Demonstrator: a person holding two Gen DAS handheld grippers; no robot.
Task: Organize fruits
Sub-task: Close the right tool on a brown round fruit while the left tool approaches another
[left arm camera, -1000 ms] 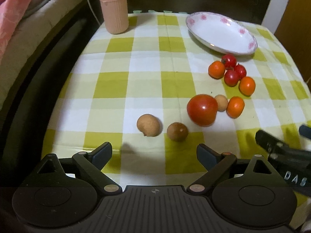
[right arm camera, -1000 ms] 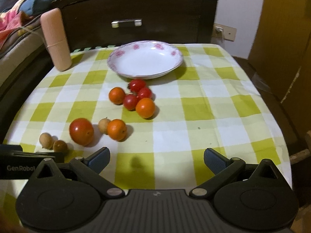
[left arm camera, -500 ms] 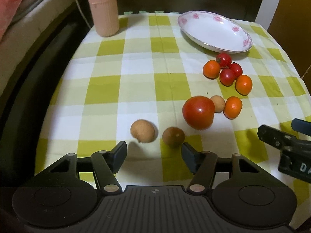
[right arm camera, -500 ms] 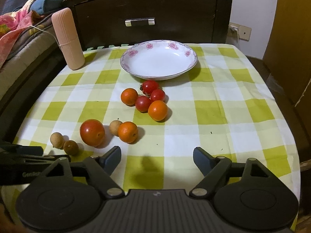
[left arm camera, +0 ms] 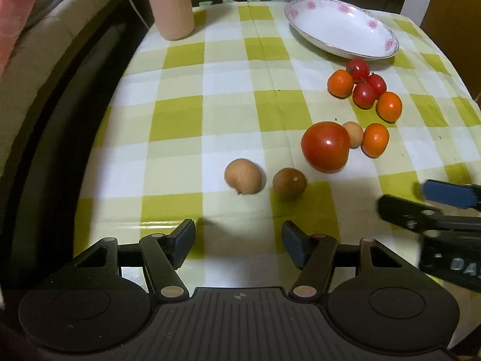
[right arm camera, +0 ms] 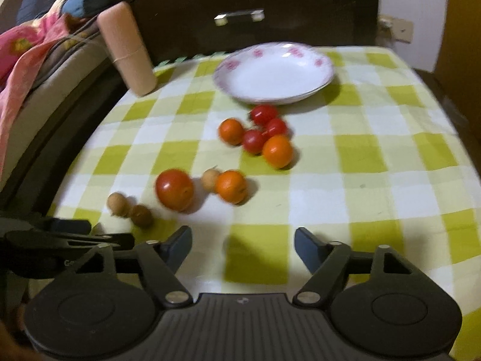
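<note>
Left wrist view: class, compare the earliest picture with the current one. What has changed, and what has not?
The left tongs narrowed their opening, still holding nothing, and came nearer the two brown fruits. The right tongs narrowed too. The fruits, big tomato and plate stayed put.

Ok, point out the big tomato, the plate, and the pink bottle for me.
big tomato [left arm camera: 326, 146]: left wrist view, middle of its red skin.
plate [right arm camera: 326, 75]: right wrist view, its right rim.
pink bottle [left arm camera: 170, 3]: left wrist view, middle of its ribbed body.
</note>
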